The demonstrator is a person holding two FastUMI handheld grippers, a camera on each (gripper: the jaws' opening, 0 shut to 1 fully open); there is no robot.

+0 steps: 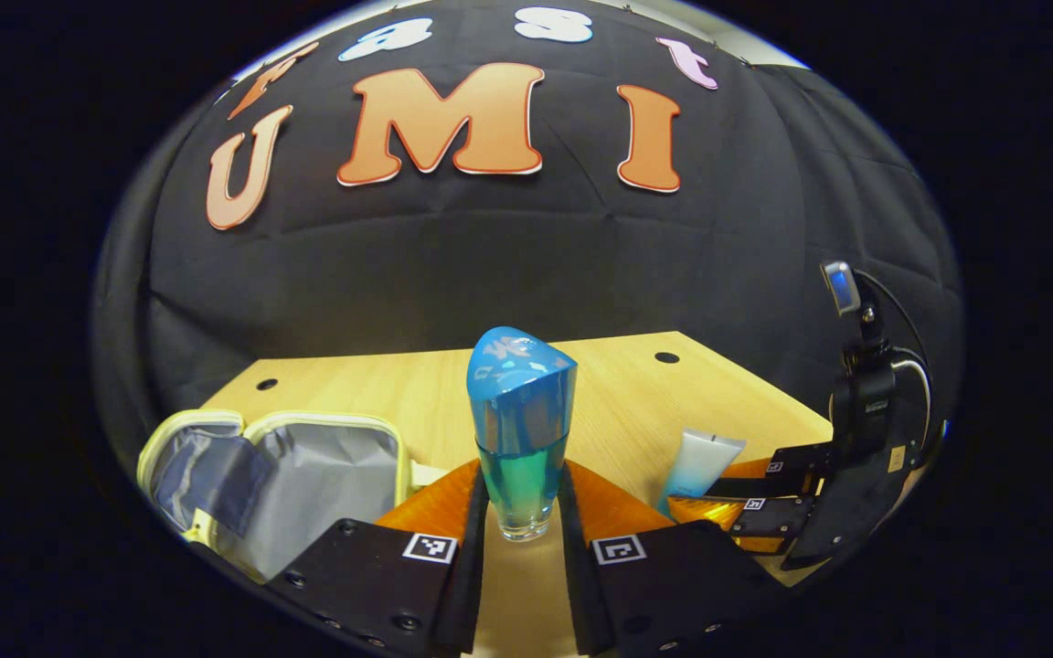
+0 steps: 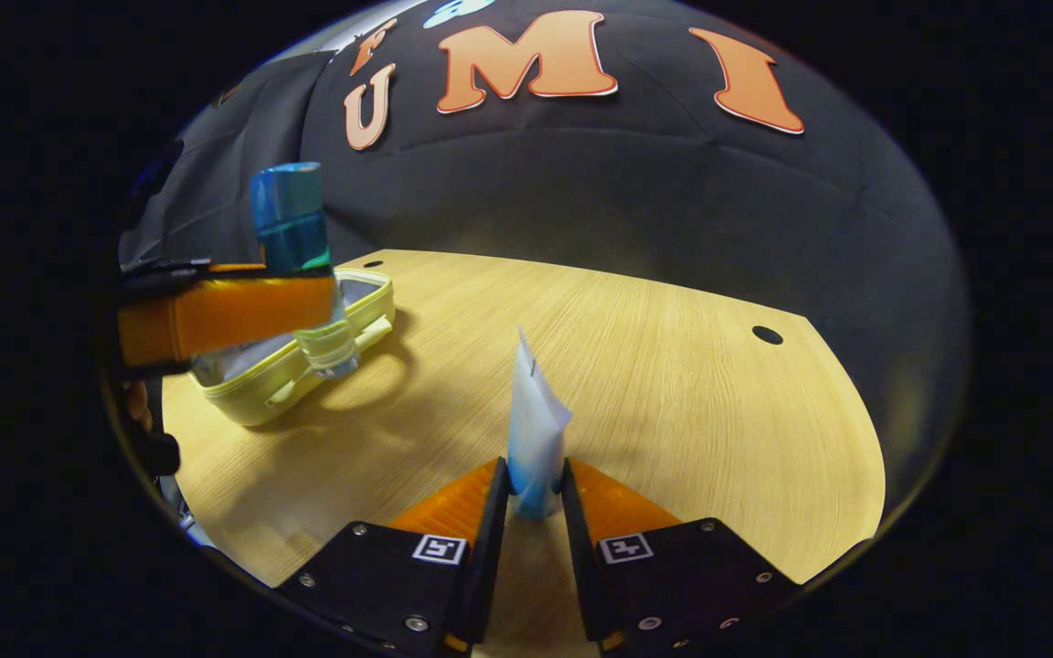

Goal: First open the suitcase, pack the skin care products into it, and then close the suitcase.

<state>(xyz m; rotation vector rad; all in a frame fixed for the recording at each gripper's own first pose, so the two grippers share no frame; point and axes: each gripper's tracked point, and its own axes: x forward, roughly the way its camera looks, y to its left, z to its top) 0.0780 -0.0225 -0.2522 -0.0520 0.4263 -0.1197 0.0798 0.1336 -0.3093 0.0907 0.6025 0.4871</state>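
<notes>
So the suitcase [image 1: 280, 475] is this little yellow zip-up one, and it's already lying open on the table [image 1: 636, 393], grey lining showing, sitting just off to the left of the left tongs [image 1: 524, 512] in the left gripper view. Those left tongs are clamped on the bottle [image 1: 521, 429], a clear one with blue-green liquid and a blue cap, standing upright between the fingers with both of them pressing its lower part. In the right gripper view you can see that same bottle [image 2: 300, 265] from the side, lifted off the table and hanging right above the near edge of the open suitcase [image 2: 303, 352], with the left tongs [image 2: 325, 306] gripping it around the middle. The right tongs [image 2: 534, 498] have the tube [image 2: 534, 429] pinched between them, a pale one fading to blue at the bottom, pointing straight up with its flat crimped end on top. It's held over bare table, well to the right of the suitcase. From the left gripper view the tube [image 1: 698, 461] and the right tongs [image 1: 718, 498] sit off to the right, near the table's edge, with the rest of that handheld rig sticking up behind them.
</notes>
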